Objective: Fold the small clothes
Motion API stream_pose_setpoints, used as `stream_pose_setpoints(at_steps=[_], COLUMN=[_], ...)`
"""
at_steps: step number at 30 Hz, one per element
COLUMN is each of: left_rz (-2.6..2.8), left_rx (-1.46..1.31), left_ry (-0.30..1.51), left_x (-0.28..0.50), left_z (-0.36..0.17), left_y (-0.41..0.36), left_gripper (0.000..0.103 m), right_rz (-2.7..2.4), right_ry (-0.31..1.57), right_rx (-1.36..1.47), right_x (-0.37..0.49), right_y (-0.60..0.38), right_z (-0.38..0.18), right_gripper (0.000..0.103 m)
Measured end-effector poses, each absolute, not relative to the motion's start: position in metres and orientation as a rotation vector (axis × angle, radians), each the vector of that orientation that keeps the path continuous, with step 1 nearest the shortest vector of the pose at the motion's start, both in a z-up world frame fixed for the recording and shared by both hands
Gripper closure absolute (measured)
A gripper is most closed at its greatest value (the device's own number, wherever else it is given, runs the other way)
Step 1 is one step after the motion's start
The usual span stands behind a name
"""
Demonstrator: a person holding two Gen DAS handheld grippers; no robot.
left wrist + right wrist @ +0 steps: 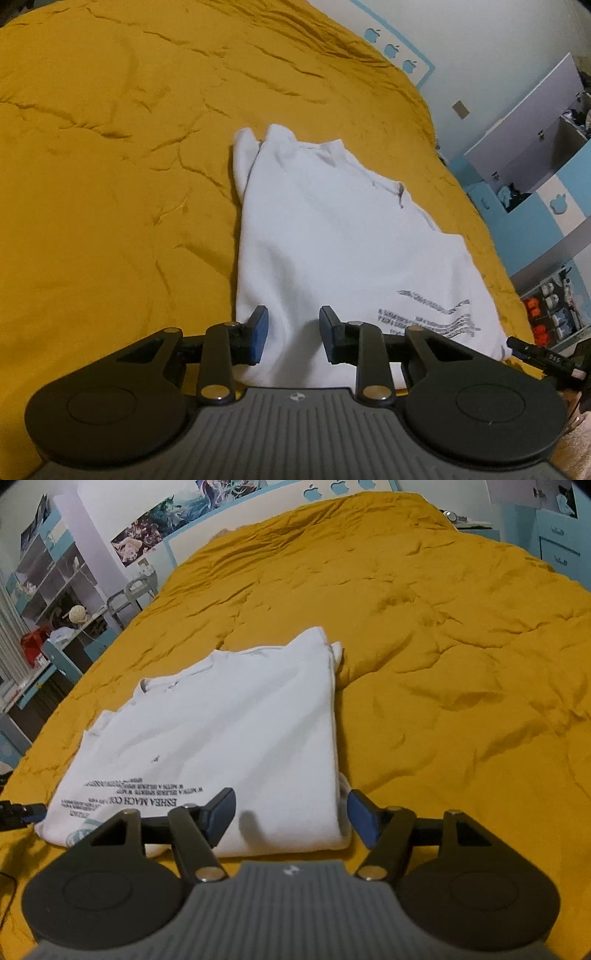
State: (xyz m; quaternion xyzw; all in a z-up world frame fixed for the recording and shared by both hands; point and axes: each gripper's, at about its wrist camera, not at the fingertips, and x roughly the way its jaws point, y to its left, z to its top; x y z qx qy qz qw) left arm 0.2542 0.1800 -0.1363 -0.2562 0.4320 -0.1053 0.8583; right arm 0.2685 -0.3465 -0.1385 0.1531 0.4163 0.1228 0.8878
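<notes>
- Mustard-yellow, wrinkled bedding (110, 166) fills most of both views; a white wall with blue apple shapes (391, 50) is seen at the upper right of the left wrist view, and shelves (48, 587) with small items are seen at the upper left of the right wrist view.
- A white shirt (332, 236) is laid flat on the bedding, already folded into a long panel, in the lower middle of both frames.
- Its long axis is directed away from the cameras, from the bottom of the frame toward the upper middle; a sleeve end is seen at the far end, and the dark printed text (140, 794) is at the near end, at the lower left of the right wrist view.
- The left gripper (293, 332) is held over the near edge of the shirt; its blue pads are parted moderately and nothing is held between them.
- The right gripper (291, 818) is placed at the near right corner of the shirt; its jaws are spread wide, one pad over the cloth and the other over the bedding just beside the folded edge, and nothing is clamped.
</notes>
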Motion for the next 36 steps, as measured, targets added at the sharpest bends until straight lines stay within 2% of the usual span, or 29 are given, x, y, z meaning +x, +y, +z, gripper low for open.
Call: stream_pose_setpoints(at_steps=[2, 4, 5, 6, 7, 8, 15, 21, 27, 28, 29, 30, 32, 36], left_rz=[-0.234, -0.246, -0.252, -0.255, -0.257, -0.255, -0.262, -0.253, -0.169, -0.173, -0.184, -0.196, -0.203, -0.159], left_rx=[-0.503, -0.473, -0.482, -0.498, -0.521, -0.549, -0.542, -0.568, -0.594, -0.594, -0.598, -0.601, -0.576, -0.552], left_ry=[0.926, 0.92, 0.921, 0.922, 0.922, 0.917, 0.826, 0.893, 0.86, 0.871, 0.886, 0.901, 0.923, 0.926], left_x=[0.254, 0.256, 0.257, 0.259, 0.26, 0.261, 0.242, 0.241, 0.246, 0.248, 0.251, 0.253, 0.259, 0.261], left_z=[-0.14, -0.143, -0.144, -0.144, -0.144, -0.144, -0.117, -0.125, -0.128, -0.129, -0.131, -0.133, -0.137, -0.139], left_y=[0.172, 0.166, 0.165, 0.165, 0.167, 0.169, 0.178, 0.201, 0.214, 0.214, 0.213, 0.21, 0.205, 0.202], left_gripper=[0.07, 0.07, 0.071, 0.086, 0.094, 0.098, 0.103, 0.103, 0.1, 0.097, 0.088, 0.071, 0.058, 0.057], right_rz=[0.263, 0.253, 0.251, 0.252, 0.256, 0.258, 0.267, 0.274, 0.268, 0.269, 0.27, 0.265, 0.261, 0.258], right_ry=[0.882, 0.901, 0.904, 0.895, 0.89, 0.887, 0.844, 0.886, 0.897, 0.899, 0.903, 0.906, 0.91, 0.91], right_rx=[0.311, 0.279, 0.272, 0.265, 0.261, 0.258, 0.247, 0.248, 0.283, 0.279, 0.274, 0.271, 0.277, 0.293], right_x=[0.272, 0.273, 0.272, 0.271, 0.271, 0.271, 0.266, 0.271, 0.272, 0.273, 0.273, 0.274, 0.274, 0.274], right_y=[-0.342, -0.337, -0.335, -0.333, -0.332, -0.332, -0.335, -0.339, -0.342, -0.341, -0.341, -0.342, -0.341, -0.342], right_z=[-0.142, -0.147, -0.15, -0.15, -0.15, -0.149, -0.132, -0.142, -0.149, -0.149, -0.149, -0.149, -0.149, -0.151], right_gripper=[0.053, 0.094, 0.095, 0.096, 0.098, 0.099, 0.102, 0.102, 0.1, 0.098, 0.097, 0.093, 0.092, 0.086])
